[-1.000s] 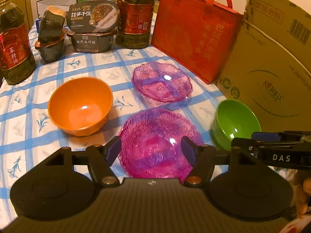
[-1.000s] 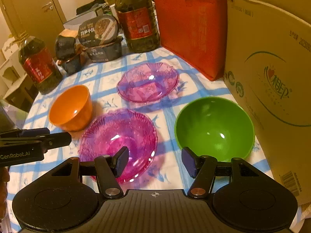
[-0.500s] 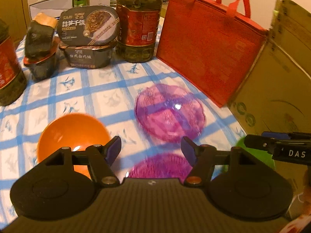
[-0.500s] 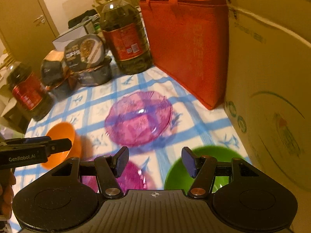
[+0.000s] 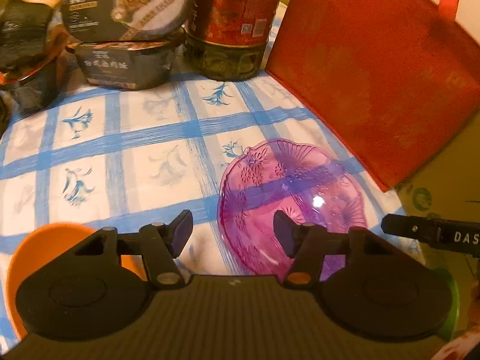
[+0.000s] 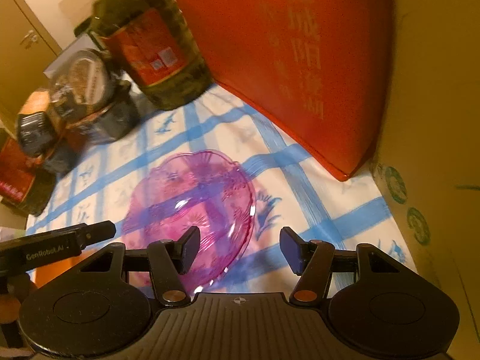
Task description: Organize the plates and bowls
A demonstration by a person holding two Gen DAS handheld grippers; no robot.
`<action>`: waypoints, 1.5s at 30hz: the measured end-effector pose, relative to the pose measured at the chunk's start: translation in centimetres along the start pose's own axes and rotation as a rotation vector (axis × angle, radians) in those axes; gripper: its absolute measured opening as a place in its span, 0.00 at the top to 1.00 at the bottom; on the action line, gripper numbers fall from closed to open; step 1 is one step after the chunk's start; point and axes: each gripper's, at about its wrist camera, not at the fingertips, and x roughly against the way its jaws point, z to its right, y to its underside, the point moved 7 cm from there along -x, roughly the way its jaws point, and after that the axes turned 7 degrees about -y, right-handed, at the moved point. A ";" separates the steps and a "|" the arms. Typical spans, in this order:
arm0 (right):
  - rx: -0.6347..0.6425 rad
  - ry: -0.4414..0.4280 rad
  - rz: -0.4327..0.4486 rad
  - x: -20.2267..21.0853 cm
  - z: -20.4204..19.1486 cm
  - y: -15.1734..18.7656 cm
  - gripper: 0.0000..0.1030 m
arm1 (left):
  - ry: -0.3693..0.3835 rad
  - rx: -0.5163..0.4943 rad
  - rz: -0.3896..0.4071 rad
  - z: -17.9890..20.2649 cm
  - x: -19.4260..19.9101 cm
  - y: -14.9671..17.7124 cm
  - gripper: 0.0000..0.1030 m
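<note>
Pink translucent plate (image 5: 292, 207) lies flat on the checked worktop (image 5: 126, 150), ungrasped.
I judge the task barely begun: nothing I see is stacked. My left tongs (image 5: 232, 231) and right tongs (image 6: 238, 247) both stand wide apart, empty, just short of the plate's near rim. It has moulded flowers and a scalloped edge; an orange bowl (image 5: 33, 246) sits apart, left.

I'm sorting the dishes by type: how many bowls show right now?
2: an orange bowl at the left gripper's lower left, a green bowl at lower right. Both are mostly hidden; others may be.
</note>
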 end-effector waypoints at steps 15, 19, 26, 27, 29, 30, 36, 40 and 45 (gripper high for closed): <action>-0.033 0.012 -0.103 -5.7 2.1 0.0 0.75 | -0.052 -0.051 -0.070 0.7 -4.9 -0.1 0.67; -0.034 -0.001 -0.099 -5.8 1.9 0.1 0.90 | -0.061 -0.054 -0.081 0.7 -5.2 0.1 0.82; -0.036 -0.005 -0.088 -5.0 1.8 0.2 0.91 | -0.053 -0.060 -0.078 0.7 -4.4 0.2 0.91; -0.037 -0.006 -0.085 -4.7 1.8 0.1 0.91 | -0.050 -0.060 -0.076 0.7 -4.1 0.1 0.91; -0.030 -0.008 -0.077 -4.0 1.4 0.0 0.91 | -0.048 -0.064 -0.064 0.9 -3.3 -0.1 0.91; -0.025 -0.009 -0.072 -3.5 1.2 -0.1 0.91 | -0.046 -0.066 -0.055 0.9 -2.6 -0.3 0.92; 0.011 -0.019 -0.027 1.0 -1.0 -0.1 0.91 | -0.022 -0.062 -0.017 0.9 1.9 -0.9 0.92; 0.050 -0.009 -0.014 3.9 -2.8 1.5 0.91 | -0.010 -0.068 -0.007 0.7 5.4 0.3 0.92; 0.073 -0.010 -0.012 6.7 -4.7 5.1 0.91 | -0.009 -0.072 0.001 0.1 9.0 3.3 0.92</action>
